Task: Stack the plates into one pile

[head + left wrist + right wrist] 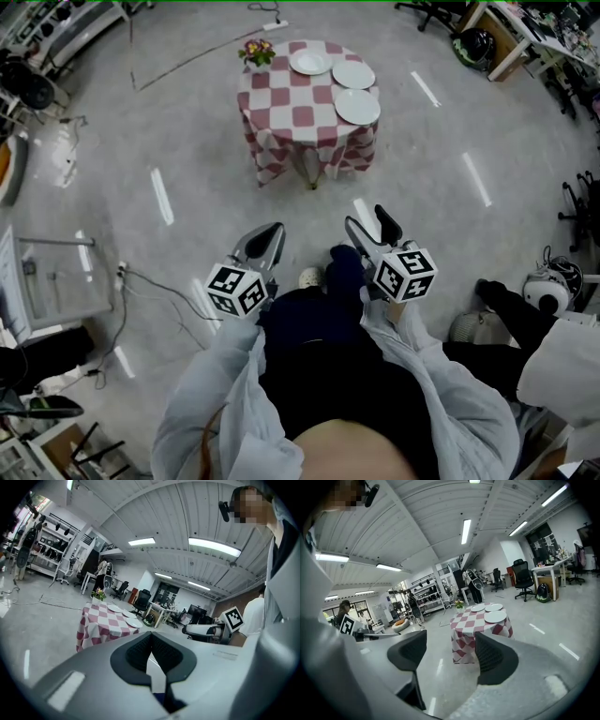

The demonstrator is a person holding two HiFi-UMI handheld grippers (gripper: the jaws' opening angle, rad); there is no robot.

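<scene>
Three white plates lie apart on a small round table (281, 112) with a red-and-white checked cloth, far ahead of me: one at the back (310, 62), one to its right (353, 74), one nearer (357, 106). The same plates appear in the left gripper view (134, 623) and the right gripper view (495, 616). Both grippers are held close to my body, well short of the table. My left gripper (270, 234) (151, 641) is shut, with nothing in it. My right gripper (368, 221) (450, 653) is open and empty.
A flower pot (257, 52) stands on the table's back left edge. Cables (155, 286) trail over the floor at the left beside a glass box (56, 281). A seated person's leg (511, 309) and a helmet (548, 283) are at the right. Desks and chairs line the far walls.
</scene>
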